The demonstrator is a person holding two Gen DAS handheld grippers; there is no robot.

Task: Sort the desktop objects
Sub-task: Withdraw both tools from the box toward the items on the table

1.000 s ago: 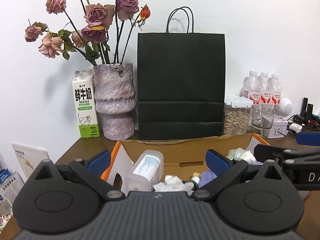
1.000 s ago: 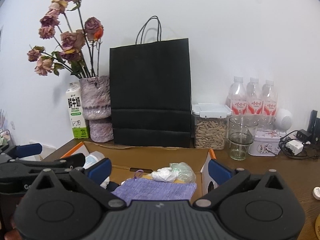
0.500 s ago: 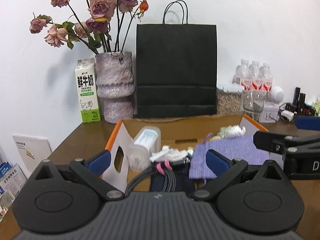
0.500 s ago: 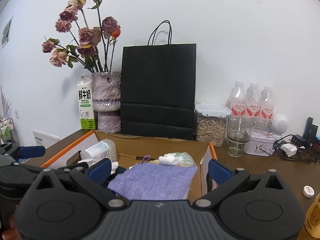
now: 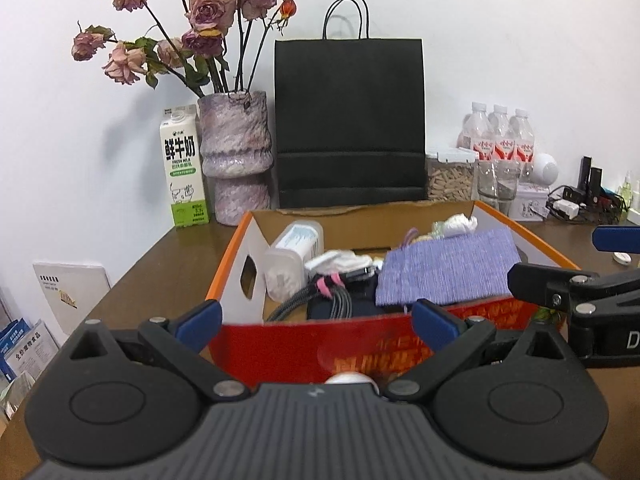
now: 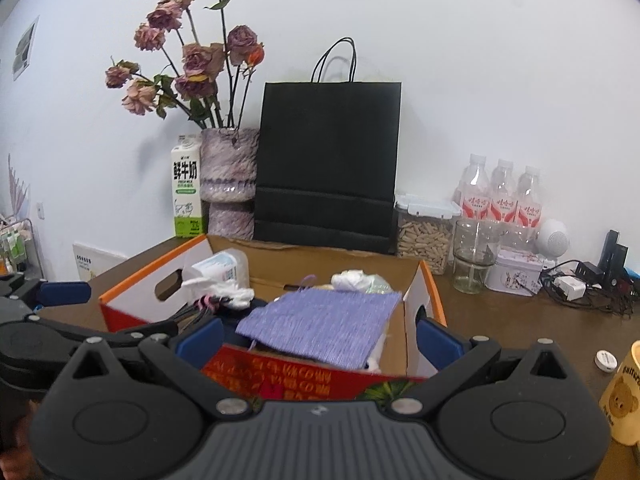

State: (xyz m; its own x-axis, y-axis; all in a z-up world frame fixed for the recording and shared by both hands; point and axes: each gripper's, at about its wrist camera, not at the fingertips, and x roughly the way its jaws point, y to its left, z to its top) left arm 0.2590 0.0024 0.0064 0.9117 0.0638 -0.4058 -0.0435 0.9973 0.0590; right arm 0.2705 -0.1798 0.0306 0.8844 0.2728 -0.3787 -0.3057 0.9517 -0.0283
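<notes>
At twelve o'clock from both grippers sits the cardboard box point(image 5: 400, 332), already holding a purple cloth point(image 5: 448, 268), a plastic bottle point(image 5: 294, 254) and bundled cables point(image 5: 328, 298) — gathered there, I judge, to tidy the desk. Left gripper point(image 5: 316, 322) and right gripper point(image 6: 318, 338) hang spread wide, grasping nothing — a small white cap point(image 6: 605, 360) lies on the desk at three o'clock of the box.

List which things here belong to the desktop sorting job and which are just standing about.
Job: cardboard box; inside it, purple cloth, cable bundle, white plastic bottle, crumpled tissue.

Standing about: black paper bag, vase, milk carton, water bottles.
</notes>
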